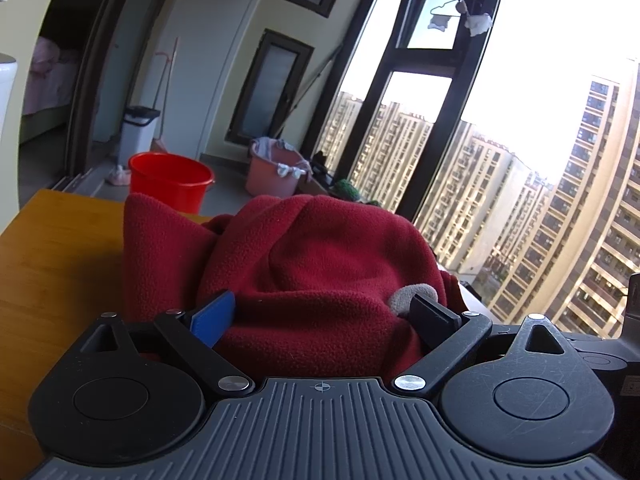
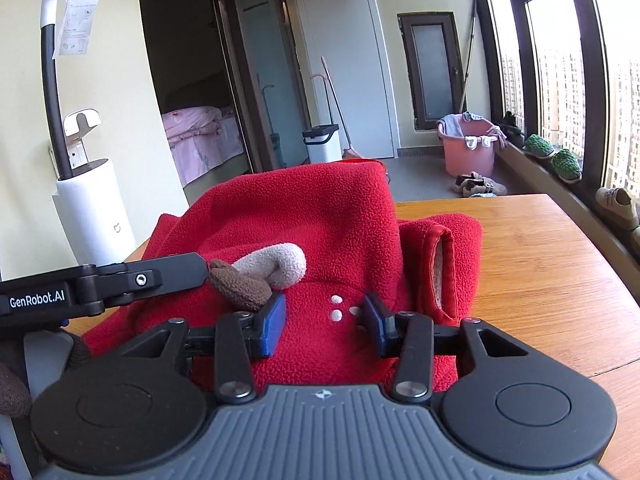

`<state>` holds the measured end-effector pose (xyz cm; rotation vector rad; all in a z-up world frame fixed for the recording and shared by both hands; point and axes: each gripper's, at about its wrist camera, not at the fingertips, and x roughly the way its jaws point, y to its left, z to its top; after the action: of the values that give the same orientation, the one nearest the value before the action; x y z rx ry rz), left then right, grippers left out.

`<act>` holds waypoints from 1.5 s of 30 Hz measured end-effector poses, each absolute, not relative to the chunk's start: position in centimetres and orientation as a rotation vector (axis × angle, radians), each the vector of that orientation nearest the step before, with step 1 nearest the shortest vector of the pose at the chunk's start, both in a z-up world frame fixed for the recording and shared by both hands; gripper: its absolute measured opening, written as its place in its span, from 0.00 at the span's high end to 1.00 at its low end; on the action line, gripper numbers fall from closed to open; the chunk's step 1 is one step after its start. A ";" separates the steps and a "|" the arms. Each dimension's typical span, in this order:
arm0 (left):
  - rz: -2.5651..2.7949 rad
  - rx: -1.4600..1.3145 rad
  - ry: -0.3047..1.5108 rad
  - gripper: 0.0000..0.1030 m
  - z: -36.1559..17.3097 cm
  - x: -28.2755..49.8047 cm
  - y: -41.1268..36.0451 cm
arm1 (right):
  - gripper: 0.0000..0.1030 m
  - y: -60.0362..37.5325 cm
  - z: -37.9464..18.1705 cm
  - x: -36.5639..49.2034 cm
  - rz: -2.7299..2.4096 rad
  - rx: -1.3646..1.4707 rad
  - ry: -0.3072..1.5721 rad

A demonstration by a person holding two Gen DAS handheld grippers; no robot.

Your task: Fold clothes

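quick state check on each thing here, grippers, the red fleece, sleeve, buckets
left gripper: jaws wide, fleece bunched between them
right gripper: jaws part open, fleece between them
red fleece: rumpled heap on the table
sleeve: cuff gaping open
red bucket: upright
pink tub: upright, clothes over rim

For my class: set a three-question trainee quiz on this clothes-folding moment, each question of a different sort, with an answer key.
1. True or false: the red fleece garment lies flat and neatly folded on the wooden table.
2. Which lies on the fleece just beyond the right gripper? A) a hanger B) small white dots C) a shoe
3. Fill in: fleece bulges between the fingers of the left gripper, and on the floor beyond the table stands a red ______.

Key: 1 false, it is bunched up; 2 B; 3 bucket.
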<state>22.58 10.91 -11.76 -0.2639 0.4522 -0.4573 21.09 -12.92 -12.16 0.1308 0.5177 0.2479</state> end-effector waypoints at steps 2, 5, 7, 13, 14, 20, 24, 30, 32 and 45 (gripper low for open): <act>-0.458 -0.265 0.451 0.05 -11.7 22.5 10.9 | 0.59 -12.9 -12.1 21.0 0.244 0.124 0.515; -0.458 -0.267 0.450 0.05 -11.7 22.5 10.9 | 0.59 -13.0 -12.1 21.0 0.244 0.129 0.513; -0.459 -0.269 0.449 0.05 -11.7 22.5 11.0 | 0.59 -13.0 -12.1 21.0 0.242 0.127 0.511; -0.471 -0.286 0.444 0.05 -11.8 22.2 11.2 | 0.59 -13.1 -11.9 20.5 0.243 0.115 0.516; -0.473 -0.291 0.442 0.05 -11.8 22.2 11.4 | 0.59 -13.2 -11.8 20.5 0.245 0.109 0.521; -0.483 -0.329 0.442 0.04 -12.0 22.3 12.0 | 0.57 -12.8 -9.9 18.8 0.216 0.033 0.465; -0.483 -0.324 0.440 0.03 -12.0 22.3 12.0 | 0.57 -13.3 -9.3 18.3 0.276 0.120 0.449; -0.487 -0.327 0.439 0.02 -11.9 22.3 11.9 | 0.56 -12.9 -11.7 19.4 0.279 0.100 0.519; -0.487 -0.325 0.438 0.02 -11.9 22.3 11.8 | 0.55 -12.9 -11.7 19.3 0.282 0.100 0.521; -0.492 -0.331 0.438 0.01 -11.9 22.4 11.8 | 0.53 -12.8 -11.9 19.1 0.280 0.093 0.514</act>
<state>22.38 11.82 -11.87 -0.3309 0.4383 -0.4920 19.12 -12.81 -11.91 0.0931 0.5140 0.2799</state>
